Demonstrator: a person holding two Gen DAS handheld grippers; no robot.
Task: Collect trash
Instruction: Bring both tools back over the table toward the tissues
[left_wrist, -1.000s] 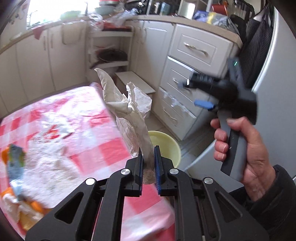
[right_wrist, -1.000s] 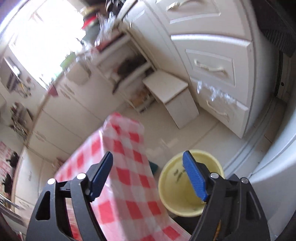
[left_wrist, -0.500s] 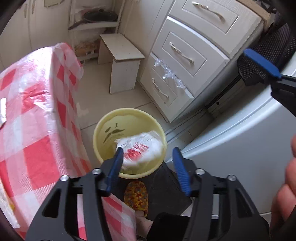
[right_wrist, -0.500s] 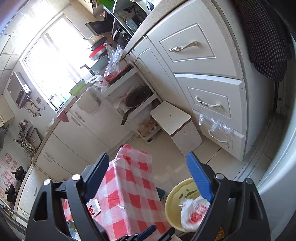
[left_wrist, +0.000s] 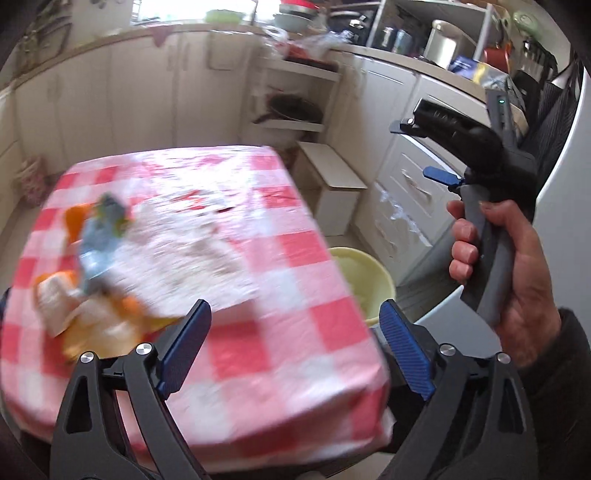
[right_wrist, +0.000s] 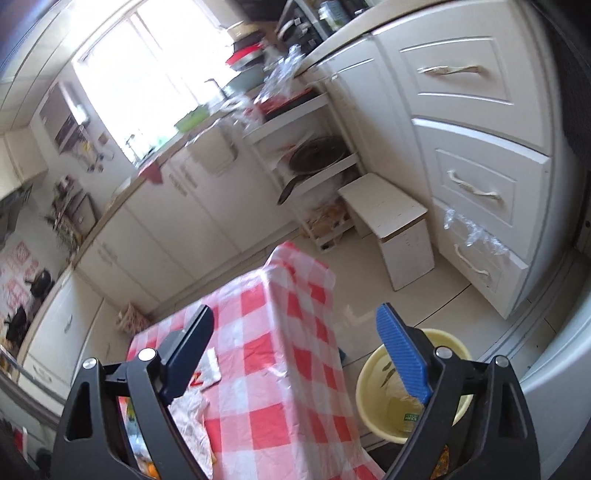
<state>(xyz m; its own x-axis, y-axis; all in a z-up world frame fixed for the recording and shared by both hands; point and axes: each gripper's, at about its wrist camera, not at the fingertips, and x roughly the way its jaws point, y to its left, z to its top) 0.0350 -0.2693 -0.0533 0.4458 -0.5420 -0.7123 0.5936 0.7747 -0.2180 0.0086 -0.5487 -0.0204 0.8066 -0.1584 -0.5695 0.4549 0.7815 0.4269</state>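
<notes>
Trash (left_wrist: 92, 273) lies blurred on the checkered desk (left_wrist: 288, 332) in the left wrist view, orange and blue scraps near its left edge; only the right wrist view looks into the yellow bucket (right_wrist: 373, 376) on the floor beside the desk. Half a second ago the left gripper (left_wrist: 291, 347) hung over that bucket; it now faces the desk, fingers spread wide, holding nothing. The right gripper (right_wrist: 295, 358) is likewise spread and bare.

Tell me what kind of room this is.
Most likely a home kitchen: white drawers under a countertop, a pan on an open shelf, and a table in a red checked cloth.
</notes>
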